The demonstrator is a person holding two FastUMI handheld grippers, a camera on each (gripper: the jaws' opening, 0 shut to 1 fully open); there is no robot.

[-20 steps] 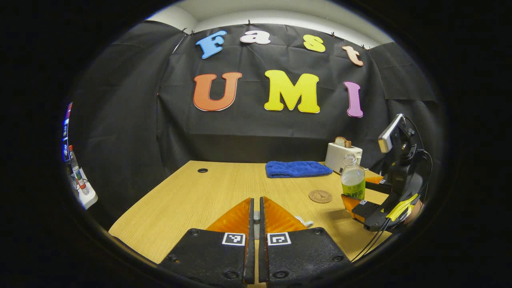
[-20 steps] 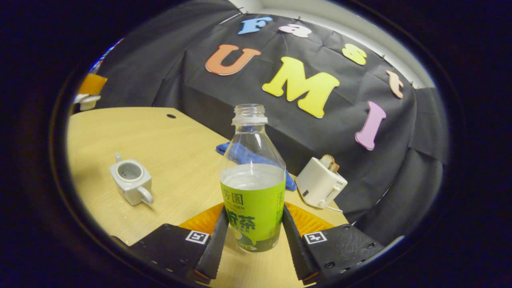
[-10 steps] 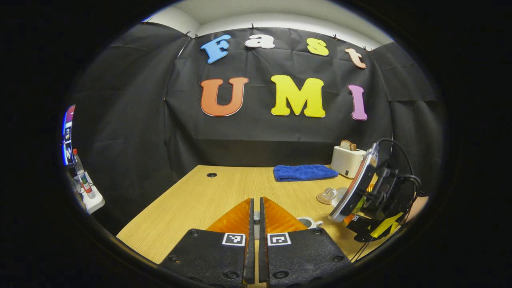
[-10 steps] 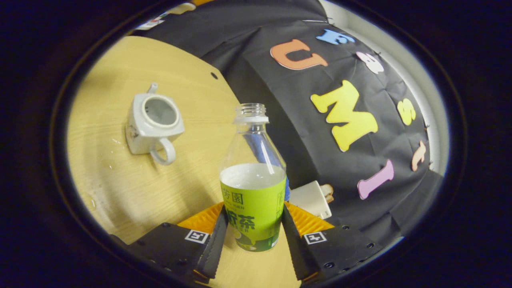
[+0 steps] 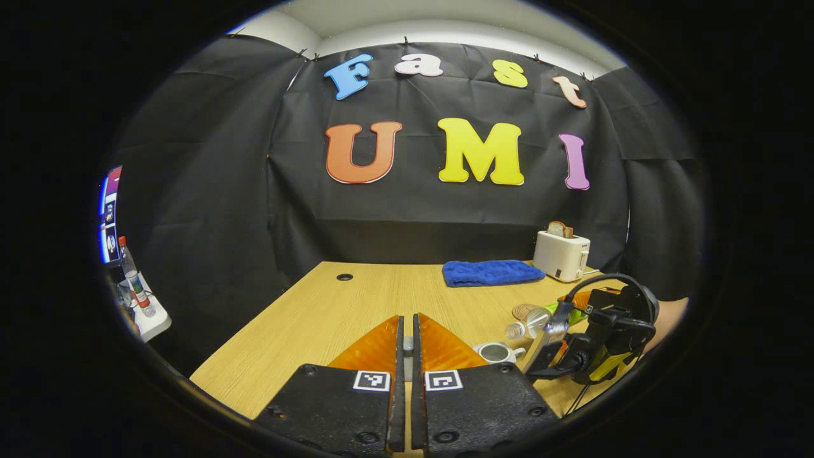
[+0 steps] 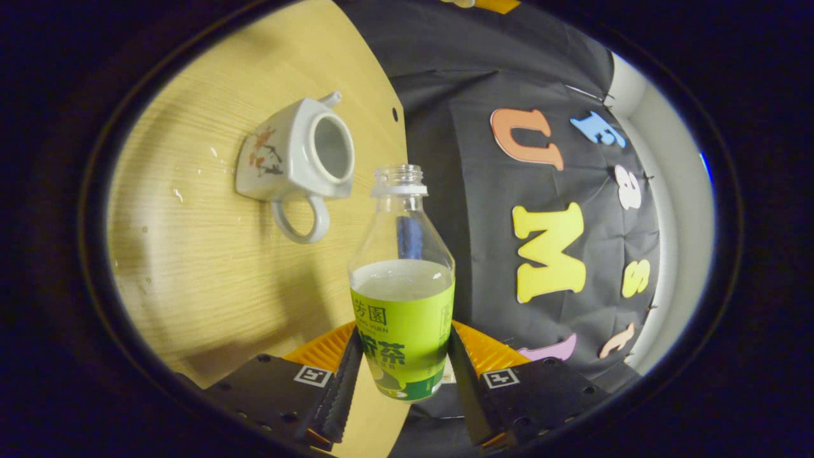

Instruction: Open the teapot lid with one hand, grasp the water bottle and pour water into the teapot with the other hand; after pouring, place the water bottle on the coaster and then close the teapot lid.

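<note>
The right hand-held gripper (image 6: 399, 375) clamps the tilted water bottle (image 6: 402, 305), mouth near the open teapot (image 6: 296, 159). The left hand-held gripper (image 5: 407, 337) has its fingers pressed nearly together; whether they pinch anything cannot be told.

Between the left gripper (image 5: 407, 337) fingers, something held but too hidden to identify. Behind those fingers, small white ceramic teapot (image 5: 496, 352) mostly covered, only its open rim and handle showing. Round brown coaster (image 5: 525, 311) partly hidden behind the tilted clear plastic bottle with green label (image 5: 537, 321). Bottle's base masked by the right gripper (image 5: 575, 346). Light wooden bench (image 6: 210, 254) cut off at the picture's edge.
</note>
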